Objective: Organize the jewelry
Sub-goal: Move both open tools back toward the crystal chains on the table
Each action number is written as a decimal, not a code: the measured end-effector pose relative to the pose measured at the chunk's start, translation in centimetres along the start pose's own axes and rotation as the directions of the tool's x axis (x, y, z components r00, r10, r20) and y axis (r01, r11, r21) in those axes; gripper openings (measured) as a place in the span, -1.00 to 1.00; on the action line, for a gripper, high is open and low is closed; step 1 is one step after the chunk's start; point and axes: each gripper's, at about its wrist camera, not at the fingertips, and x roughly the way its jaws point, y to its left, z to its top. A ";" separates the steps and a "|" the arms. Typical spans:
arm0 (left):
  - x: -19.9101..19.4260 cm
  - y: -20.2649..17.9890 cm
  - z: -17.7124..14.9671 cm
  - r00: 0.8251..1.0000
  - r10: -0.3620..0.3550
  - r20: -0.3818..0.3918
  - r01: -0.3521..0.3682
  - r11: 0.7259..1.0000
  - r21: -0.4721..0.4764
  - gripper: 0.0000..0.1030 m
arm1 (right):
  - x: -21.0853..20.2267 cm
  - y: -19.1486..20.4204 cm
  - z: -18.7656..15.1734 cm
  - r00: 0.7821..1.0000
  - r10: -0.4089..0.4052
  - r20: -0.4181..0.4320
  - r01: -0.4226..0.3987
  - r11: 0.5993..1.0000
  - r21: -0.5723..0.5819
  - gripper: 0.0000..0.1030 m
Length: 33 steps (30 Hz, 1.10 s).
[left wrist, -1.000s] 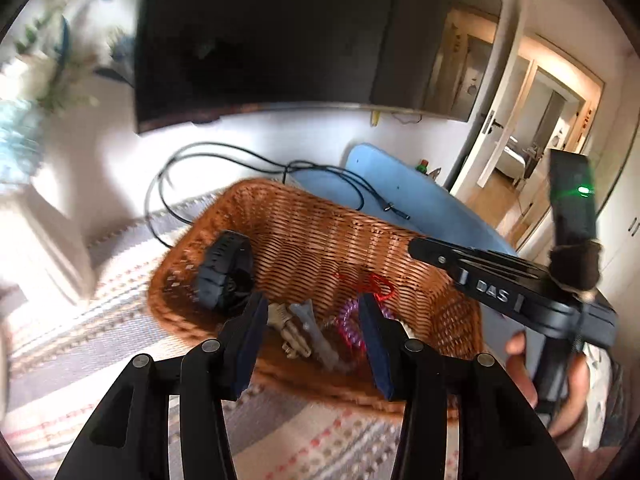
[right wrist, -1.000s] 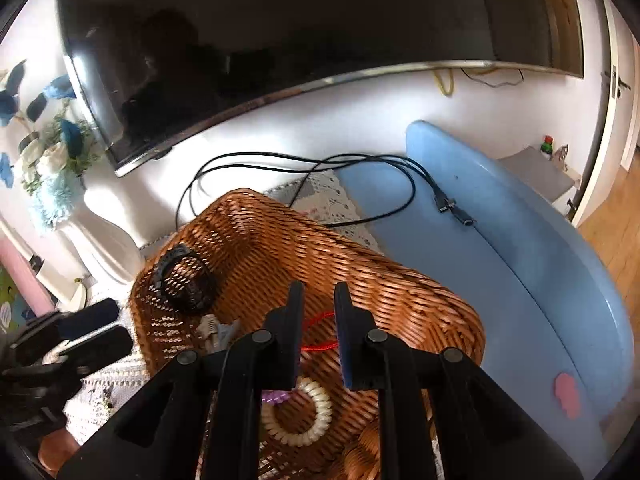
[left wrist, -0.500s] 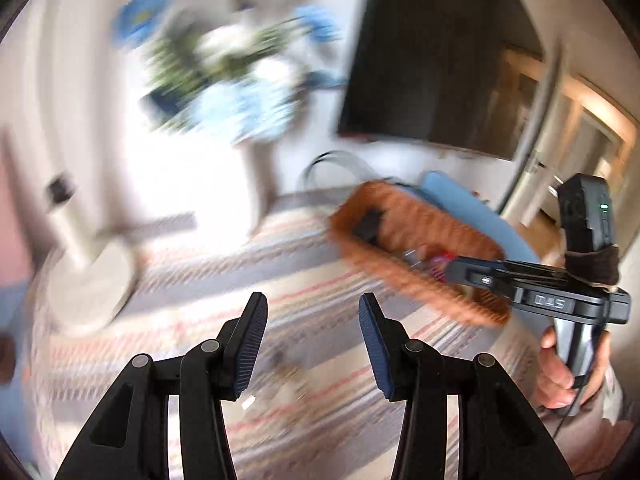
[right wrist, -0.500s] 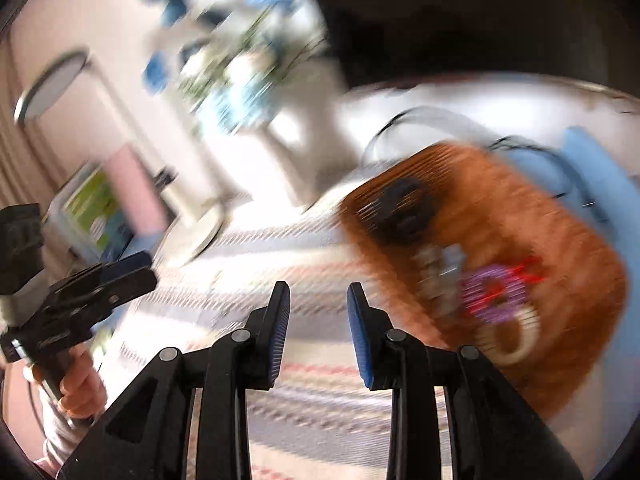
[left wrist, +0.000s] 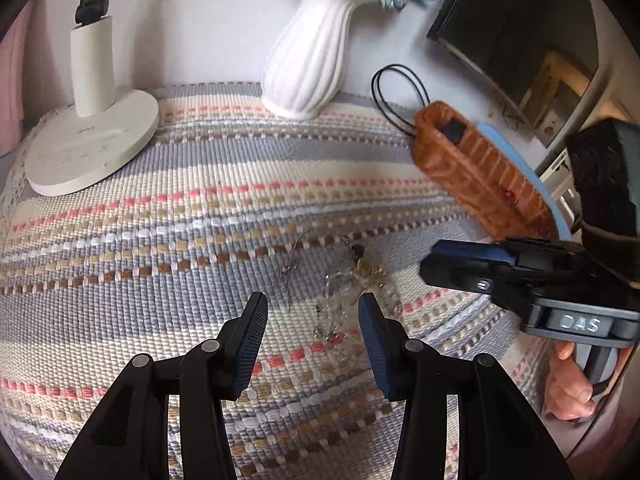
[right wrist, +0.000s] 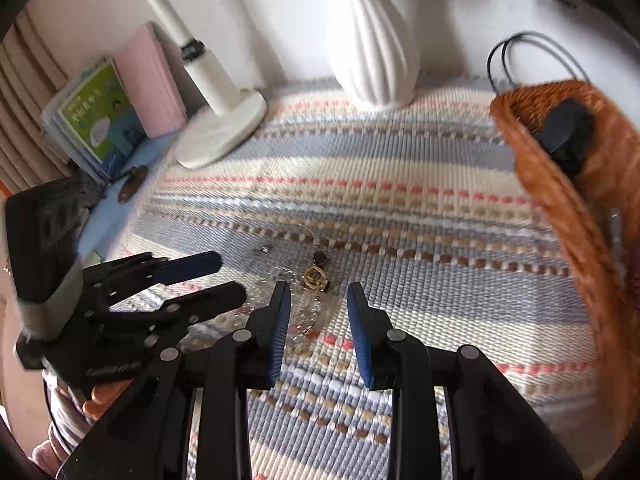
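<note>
A tangle of jewelry (left wrist: 352,280) lies on the striped woven mat (left wrist: 160,208): a clear beaded chain (right wrist: 305,312), a gold pendant (right wrist: 316,277) and a thin silver chain (left wrist: 292,264). My left gripper (left wrist: 312,314) hovers open just short of the tangle, nothing between its pads. My right gripper (right wrist: 318,300) is also open and empty, with the clear chain lying below its tips. Each gripper shows in the other's view: the right gripper (left wrist: 427,262) at the right, the left gripper (right wrist: 231,276) at the left. The wicker basket (right wrist: 560,200) holds a black band (right wrist: 568,136).
A white ribbed vase (left wrist: 308,60) and a white lamp base (left wrist: 92,144) stand at the back of the mat. Books (right wrist: 100,116) lean at far left. Black cables (left wrist: 396,80) loop behind the basket (left wrist: 472,176). A hand (left wrist: 568,392) grips the right tool.
Both grippers swung away from above the basket, leftward and down over the striped mat to the jewelry tangle. The right jaws opened wider; the left jaws kept their gap.
</note>
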 end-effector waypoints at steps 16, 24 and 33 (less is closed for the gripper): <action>1.2 -3.5 -1.8 0.975 0.222 0.002 -0.217 0.952 0.215 -0.82 | 3.7 2.6 -0.1 0.975 -0.218 0.030 0.220 0.961 -0.169 -0.83; 0.4 -0.1 -0.9 0.995 0.094 -0.020 -0.093 0.994 0.055 -0.82 | 1.8 -1.5 -1.6 0.973 -0.227 0.049 0.230 0.971 -0.072 -0.82; -1.7 2.8 -0.8 0.999 0.015 0.033 -0.012 0.997 -0.075 -0.82 | 1.3 -2.6 -1.9 0.987 -0.148 0.062 0.150 0.988 -0.020 -0.81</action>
